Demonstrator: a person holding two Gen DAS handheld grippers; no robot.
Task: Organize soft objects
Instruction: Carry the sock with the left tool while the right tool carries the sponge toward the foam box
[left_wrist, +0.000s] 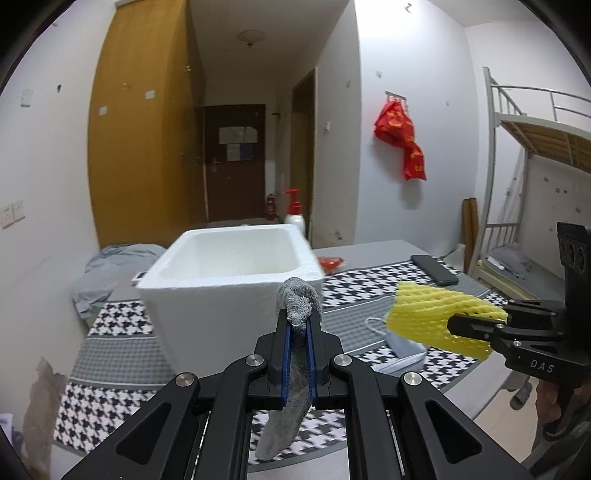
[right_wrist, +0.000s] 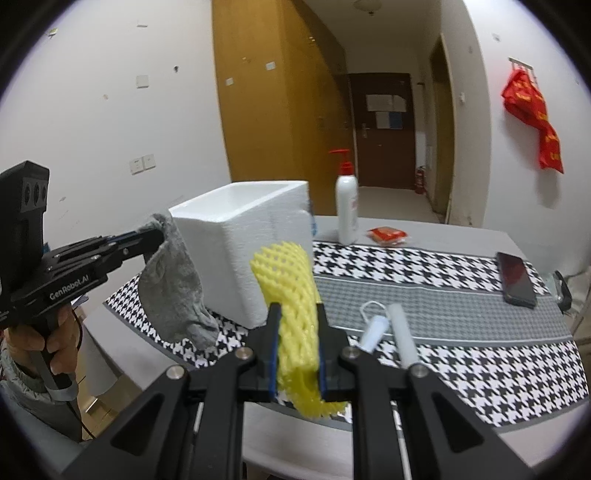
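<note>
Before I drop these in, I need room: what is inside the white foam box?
The white foam box shows bare white inner walls and nothing inside; its near rim hides the bottom.

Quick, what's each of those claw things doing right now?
Left gripper: closed on the grey sock.
Right gripper: closed on the yellow foam net.

grippers: 2 (left_wrist: 298, 325) (right_wrist: 297, 332) | gray sock (left_wrist: 295, 302): 1 | yellow foam net (right_wrist: 291, 291): 1 | white box (left_wrist: 236, 258): 1 | bottle (right_wrist: 346, 210) behind box: 1 | phone (right_wrist: 515, 277): 1
</note>
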